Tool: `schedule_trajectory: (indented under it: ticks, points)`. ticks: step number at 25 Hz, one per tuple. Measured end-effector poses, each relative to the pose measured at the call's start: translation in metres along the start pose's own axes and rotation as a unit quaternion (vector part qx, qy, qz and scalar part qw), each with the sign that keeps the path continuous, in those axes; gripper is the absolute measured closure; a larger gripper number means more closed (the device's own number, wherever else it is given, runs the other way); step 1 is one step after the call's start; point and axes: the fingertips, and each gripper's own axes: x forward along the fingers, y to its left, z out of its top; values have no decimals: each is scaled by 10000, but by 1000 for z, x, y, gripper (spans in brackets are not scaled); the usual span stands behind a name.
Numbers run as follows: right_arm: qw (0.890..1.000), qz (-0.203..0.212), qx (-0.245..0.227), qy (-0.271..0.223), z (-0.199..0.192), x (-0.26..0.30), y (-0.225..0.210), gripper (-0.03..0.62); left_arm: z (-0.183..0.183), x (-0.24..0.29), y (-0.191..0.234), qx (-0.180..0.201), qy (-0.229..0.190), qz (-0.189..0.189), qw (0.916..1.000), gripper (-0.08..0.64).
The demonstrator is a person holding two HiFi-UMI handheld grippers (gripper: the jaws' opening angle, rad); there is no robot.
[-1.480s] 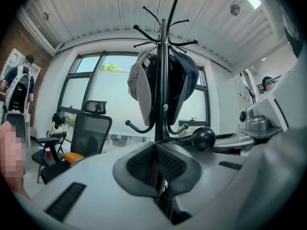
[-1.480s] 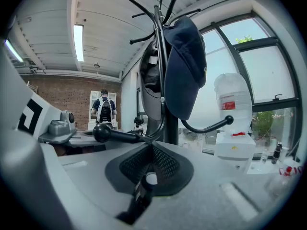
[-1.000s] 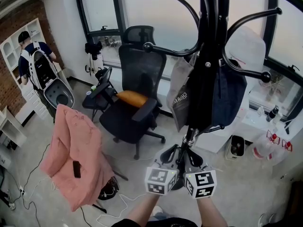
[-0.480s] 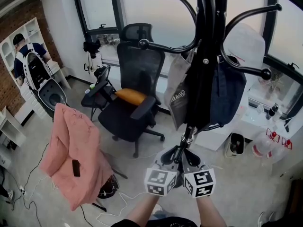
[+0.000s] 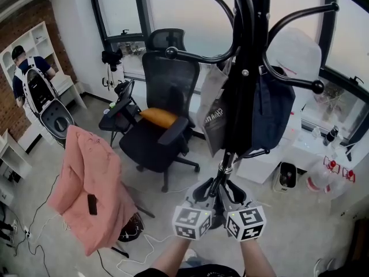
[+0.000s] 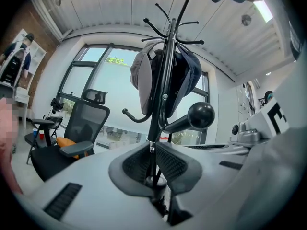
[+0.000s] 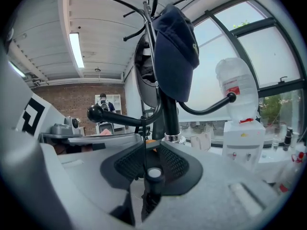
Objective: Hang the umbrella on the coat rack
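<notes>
Umbrella (image 5: 237, 126) — between grey bag (image 5: 211, 117), navy bag (image 5: 278, 111) | coat rack (image 5: 254, 16) | chair (image 5: 170, 88) behind

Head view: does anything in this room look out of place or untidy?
A pink jacket sags lopsidedly at the left, not hung on the coat rack, and loose cables trail across the floor beside it.

Grey floor (image 5: 34, 175), tall dark-framed windows (image 5: 173, 10), black office chair (image 5: 167, 97), brick wall (image 5: 23, 22), white shelf (image 5: 49, 39)
</notes>
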Motion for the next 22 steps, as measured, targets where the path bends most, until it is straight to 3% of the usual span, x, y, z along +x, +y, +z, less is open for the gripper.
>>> schedule_trajectory:
  ticks: [5, 8, 14, 22]
  points:
    - [10000, 32, 72, -7, 0, -9, -3, 482, -2, -6, -1, -120, 2, 96, 9999, 488]
    - [9999, 143, 54, 40, -2, -11, 1, 450, -3, -12, 2, -182, -7, 229, 9996, 483]
    - [9991, 416, 14, 110, -14, -17, 14, 444, -15, -28, 2, -222, 87, 343, 9991, 483]
    - [9982, 596, 23, 21, -38, -37, 28, 434, -33, -58, -12, -348, -72, 258, 9990, 483]
